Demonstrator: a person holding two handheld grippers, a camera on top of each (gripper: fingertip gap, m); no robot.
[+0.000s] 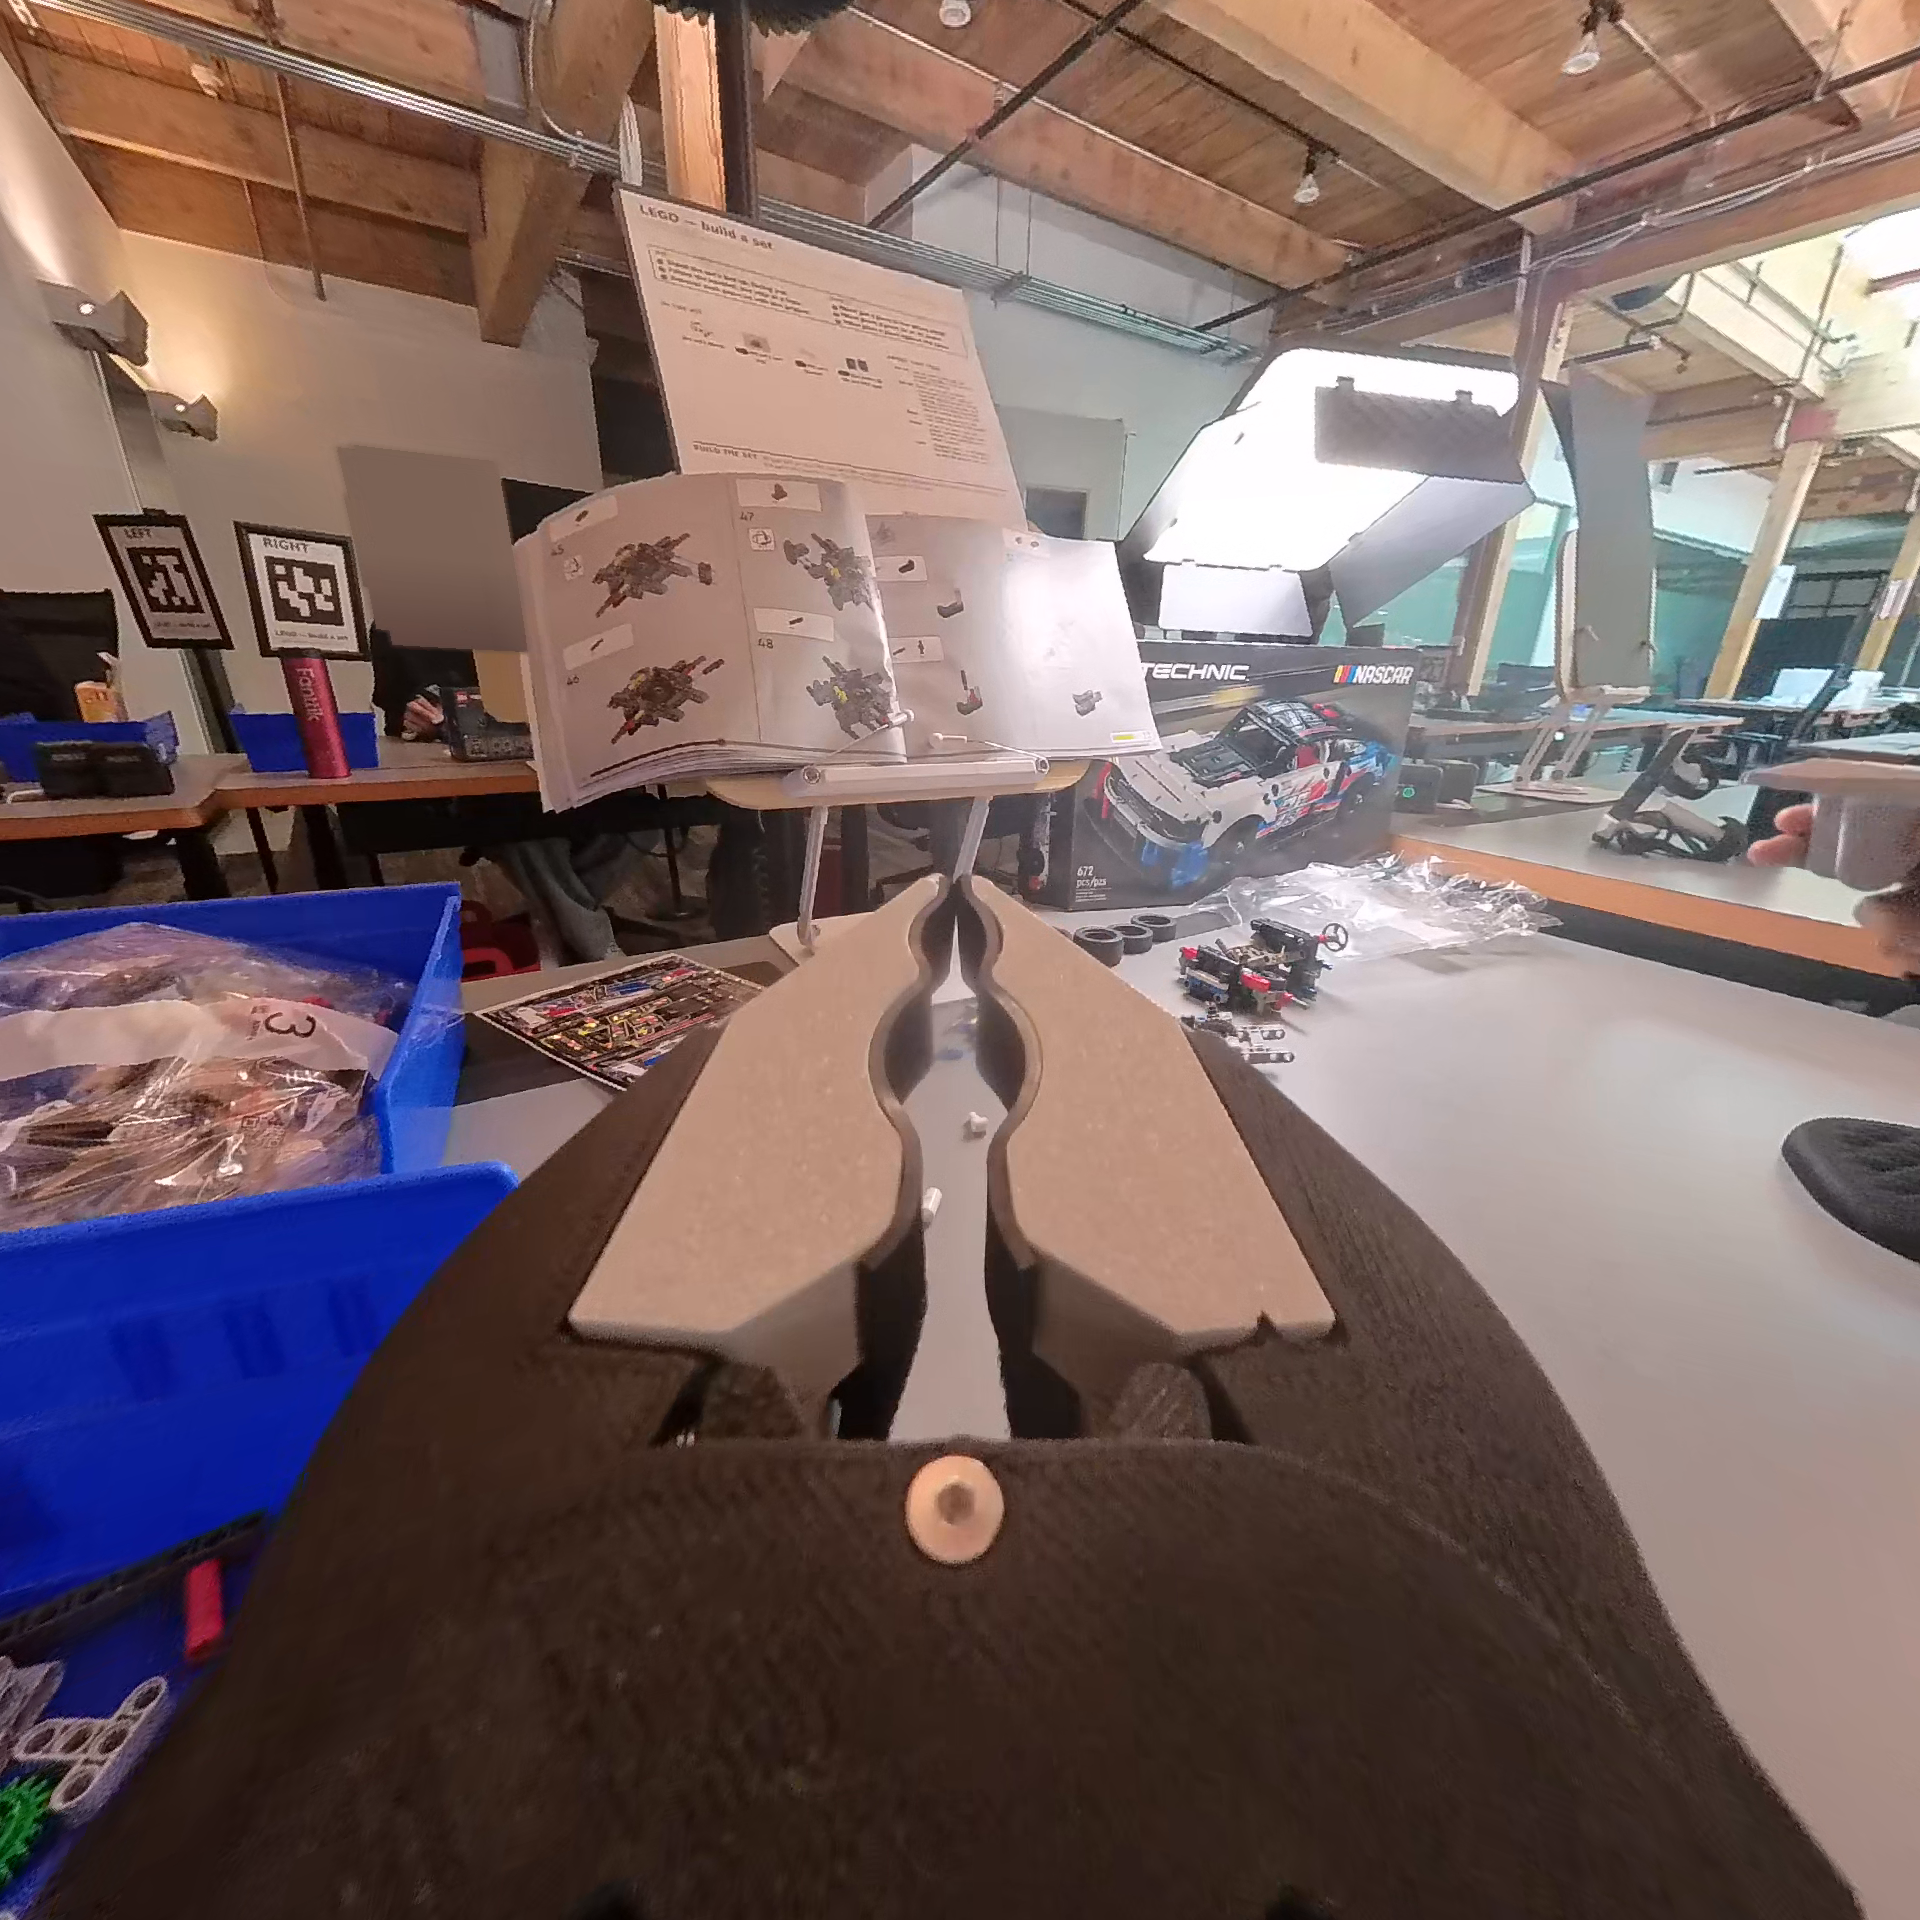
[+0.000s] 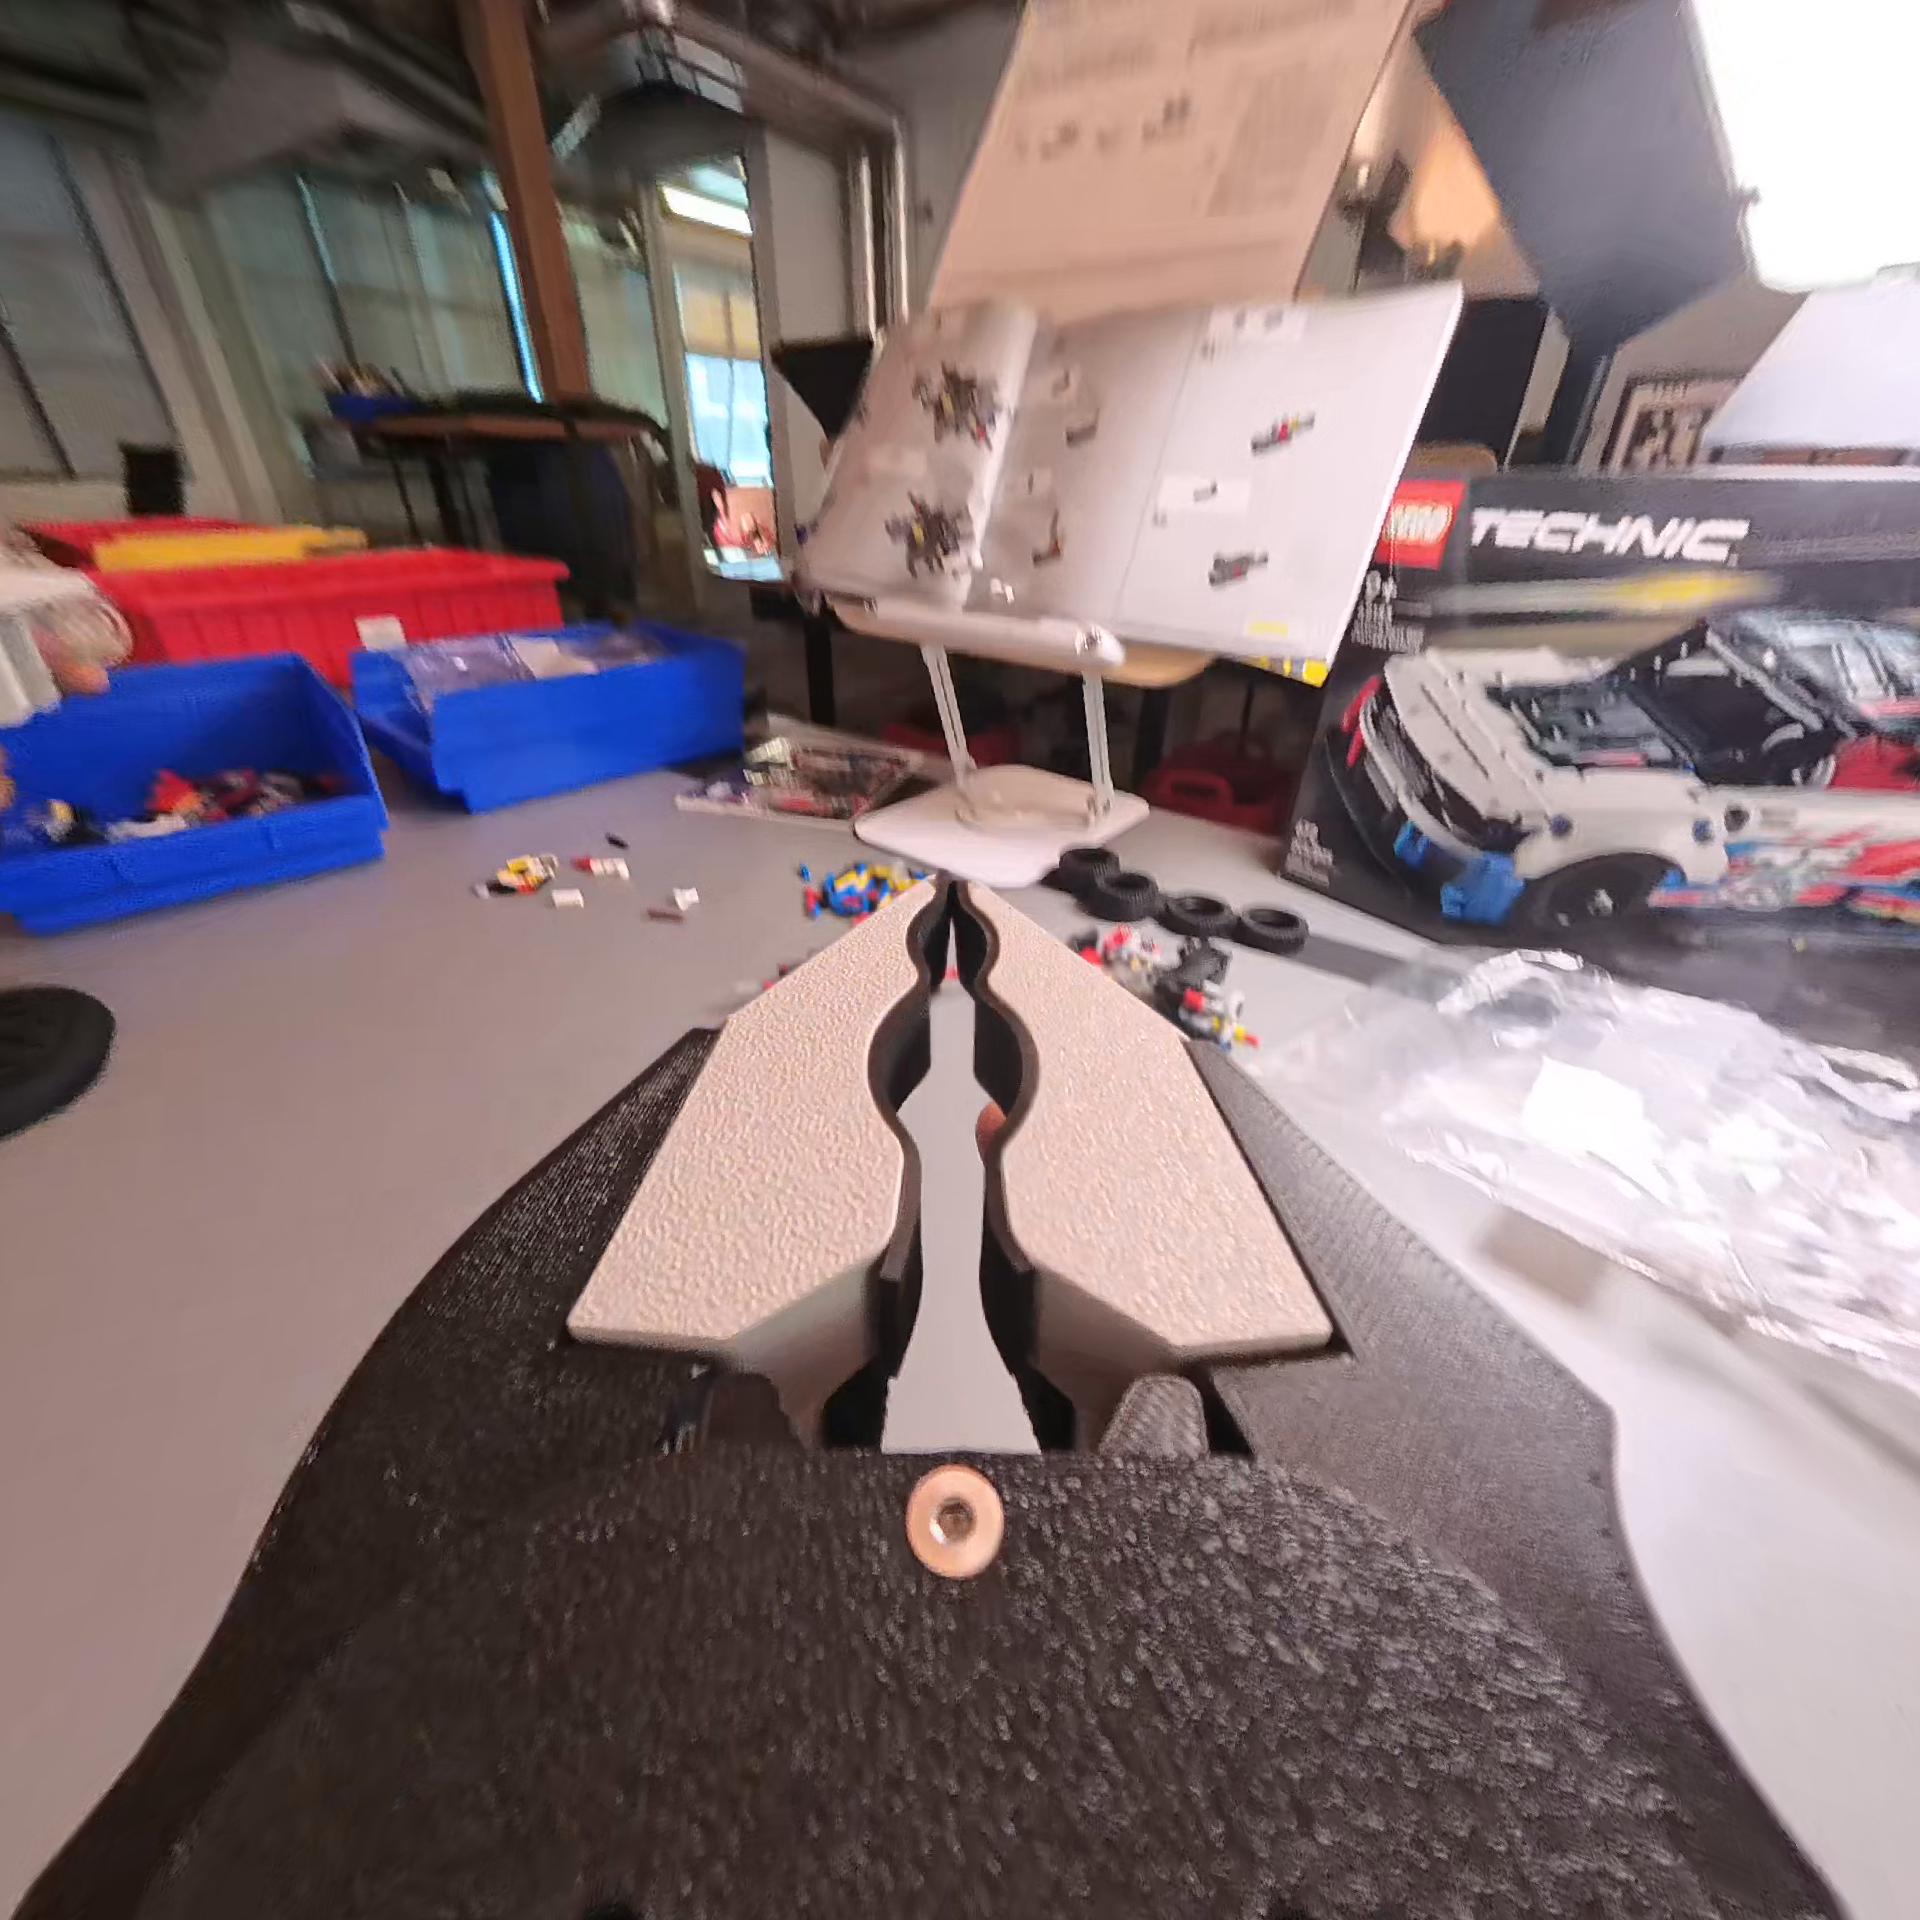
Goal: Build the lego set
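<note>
My left gripper (image 1: 954, 883) is shut with its fingertips touching and nothing between them; it hovers over the grey table (image 1: 1558, 1195) before the book stand. A partly built brick chassis (image 1: 1252, 971) lies to its right beside three black tyres (image 1: 1127, 938). My right gripper (image 2: 952, 889) is shut too, empty, above the table near a heap of small coloured pieces (image 2: 852, 888). The chassis (image 2: 1184, 977) and several tyres (image 2: 1184, 902) lie just right of its tips. An open instruction booklet (image 1: 727, 634) rests on the stand (image 2: 997, 831).
Blue bins (image 1: 208, 1143) with bagged parts stand at the left, and also show in the right wrist view (image 2: 551, 707). The set's box (image 1: 1247, 769) stands behind. Clear plastic bags (image 2: 1621, 1122) lie at the right. A sticker sheet (image 1: 623, 1013) and a black pad (image 1: 1860, 1174) lie on the table. My right fingertips sit around 50 cm from my left ones.
</note>
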